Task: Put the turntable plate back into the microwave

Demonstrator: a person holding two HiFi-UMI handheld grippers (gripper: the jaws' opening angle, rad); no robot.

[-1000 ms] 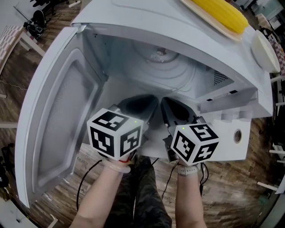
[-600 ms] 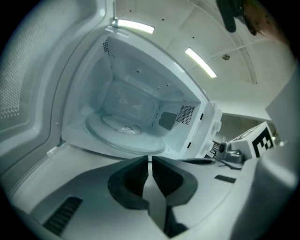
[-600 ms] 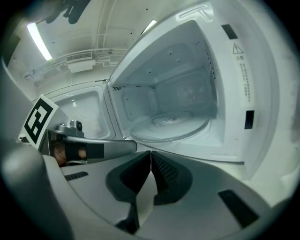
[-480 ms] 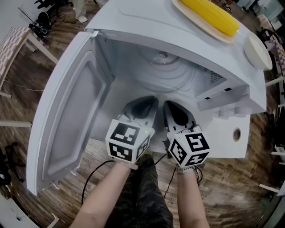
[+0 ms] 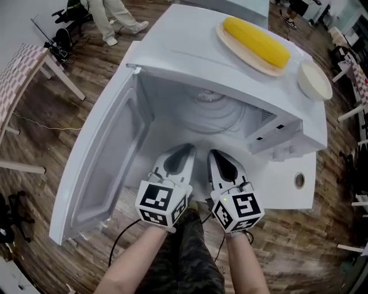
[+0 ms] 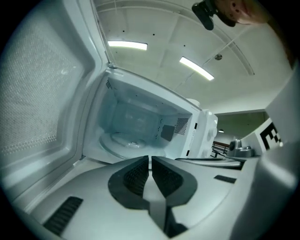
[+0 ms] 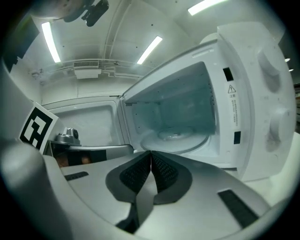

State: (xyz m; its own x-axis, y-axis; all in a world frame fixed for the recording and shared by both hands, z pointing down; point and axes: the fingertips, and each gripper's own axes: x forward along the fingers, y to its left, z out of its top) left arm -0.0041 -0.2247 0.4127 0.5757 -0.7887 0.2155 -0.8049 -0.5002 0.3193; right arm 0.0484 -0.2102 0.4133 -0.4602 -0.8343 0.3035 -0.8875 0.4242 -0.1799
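The white microwave (image 5: 230,69) stands with its door (image 5: 100,166) swung wide to the left. The clear glass turntable plate (image 5: 221,112) lies flat on the cavity floor; it also shows in the left gripper view (image 6: 125,140) and the right gripper view (image 7: 176,138). My left gripper (image 5: 184,150) and right gripper (image 5: 215,155) hover side by side just outside the front opening, below the plate and not touching it. Both are shut with nothing between the jaws, as the left gripper (image 6: 150,159) and right gripper (image 7: 151,153) show in their own views.
On the microwave's top sit a plate with a corn cob (image 5: 256,41) and a white bowl (image 5: 314,80). The control panel with a knob (image 5: 299,181) is at the right. A person's legs (image 5: 118,17) and a patterned table (image 5: 23,63) are at the far left, over wooden floor.
Both grippers have drawn back out of the cavity toward me. The view has pulled back and shows more of the microwave's top. The plate stays inside.
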